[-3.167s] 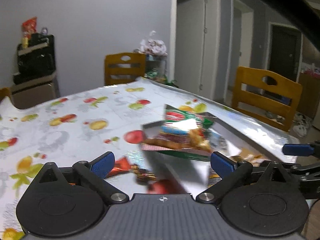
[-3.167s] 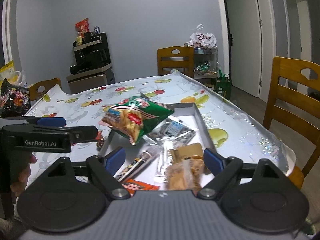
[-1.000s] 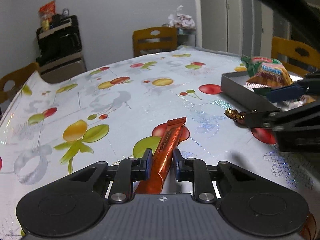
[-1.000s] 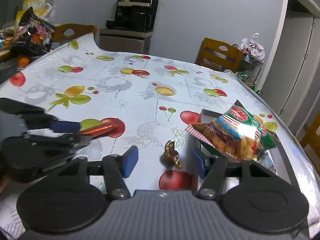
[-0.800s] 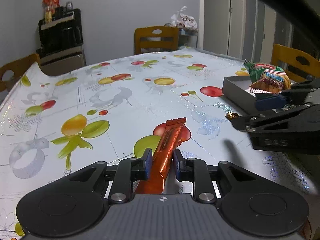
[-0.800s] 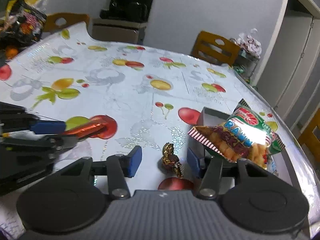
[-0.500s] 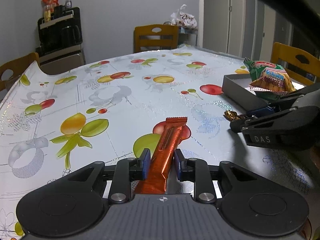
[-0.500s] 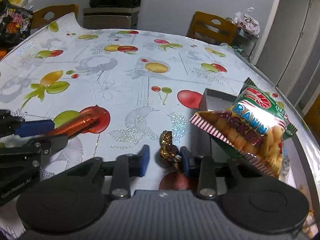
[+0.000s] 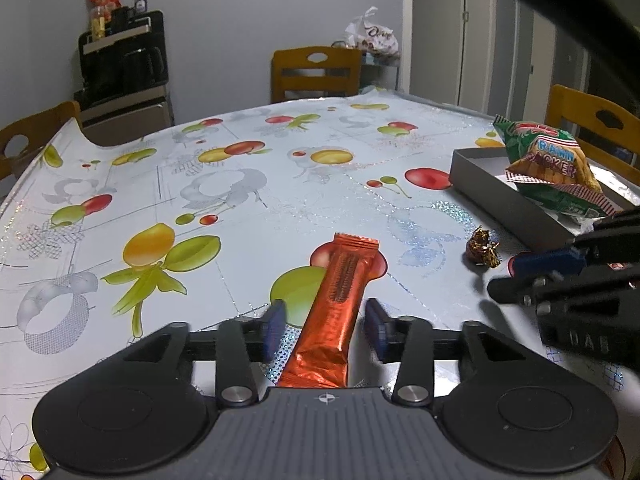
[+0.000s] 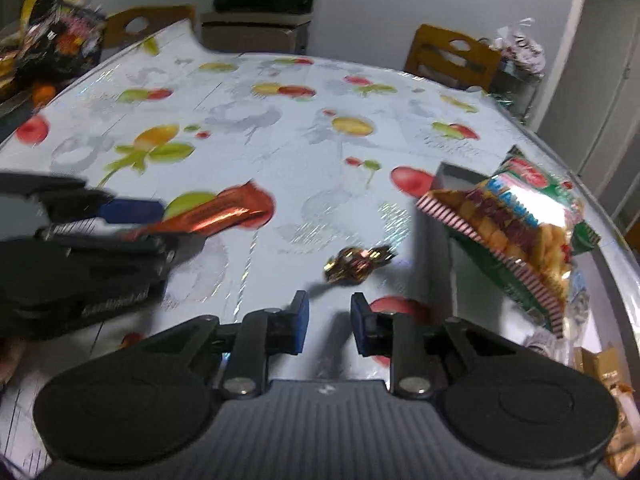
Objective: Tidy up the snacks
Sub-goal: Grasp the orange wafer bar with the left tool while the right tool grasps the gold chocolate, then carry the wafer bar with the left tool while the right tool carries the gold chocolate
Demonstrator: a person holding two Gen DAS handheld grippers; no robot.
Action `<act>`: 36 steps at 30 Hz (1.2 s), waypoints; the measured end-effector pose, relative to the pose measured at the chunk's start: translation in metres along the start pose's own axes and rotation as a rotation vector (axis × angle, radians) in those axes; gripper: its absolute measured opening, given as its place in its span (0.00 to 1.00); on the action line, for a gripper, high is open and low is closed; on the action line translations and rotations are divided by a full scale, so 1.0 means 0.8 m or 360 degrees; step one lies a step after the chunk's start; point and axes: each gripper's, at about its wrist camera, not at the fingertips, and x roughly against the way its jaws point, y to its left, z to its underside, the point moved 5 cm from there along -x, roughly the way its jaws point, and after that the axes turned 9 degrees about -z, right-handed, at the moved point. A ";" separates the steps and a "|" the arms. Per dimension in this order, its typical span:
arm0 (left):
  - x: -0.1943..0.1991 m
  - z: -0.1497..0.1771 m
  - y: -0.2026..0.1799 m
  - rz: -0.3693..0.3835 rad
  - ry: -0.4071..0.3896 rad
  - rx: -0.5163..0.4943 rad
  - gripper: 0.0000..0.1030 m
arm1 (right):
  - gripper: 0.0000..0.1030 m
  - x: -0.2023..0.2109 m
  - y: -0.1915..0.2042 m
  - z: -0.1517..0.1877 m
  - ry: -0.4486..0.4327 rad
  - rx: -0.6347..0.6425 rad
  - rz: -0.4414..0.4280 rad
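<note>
An orange snack bar [image 9: 344, 280] lies flat on the fruit-print tablecloth between the fingers of my left gripper [image 9: 326, 324]. Its jaws are opening and the pads stand clear of the bar on both sides. A small gold-and-brown wrapped candy [image 10: 356, 264] lies on the cloth just ahead of my right gripper [image 10: 330, 320]. That gripper's jaws are closing, with a narrow gap and nothing between them. The candy [image 9: 482, 246] also shows in the left wrist view, beside the right gripper [image 9: 552, 268]. To the right, a green prawn cracker bag [image 10: 516, 220] sticks out of the grey box [image 9: 512, 204].
More packets lie in the box near its right side [image 10: 600, 364]. A black snack bag [image 10: 60, 40] sits at the table's far left corner. Wooden chairs [image 9: 316, 72] stand around the table, with a dark cabinet [image 9: 124, 80] by the wall. The table edge curves off at the right.
The left jaws have spread off the orange bar, which now lies loose between them. The right jaws narrowed, and the candy that sat between their tips now lies in front of them.
</note>
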 end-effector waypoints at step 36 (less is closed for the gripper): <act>-0.007 -0.004 -0.004 0.0135 0.0001 0.0055 0.22 | 0.23 -0.004 -0.002 -0.004 -0.0099 -0.0103 -0.0093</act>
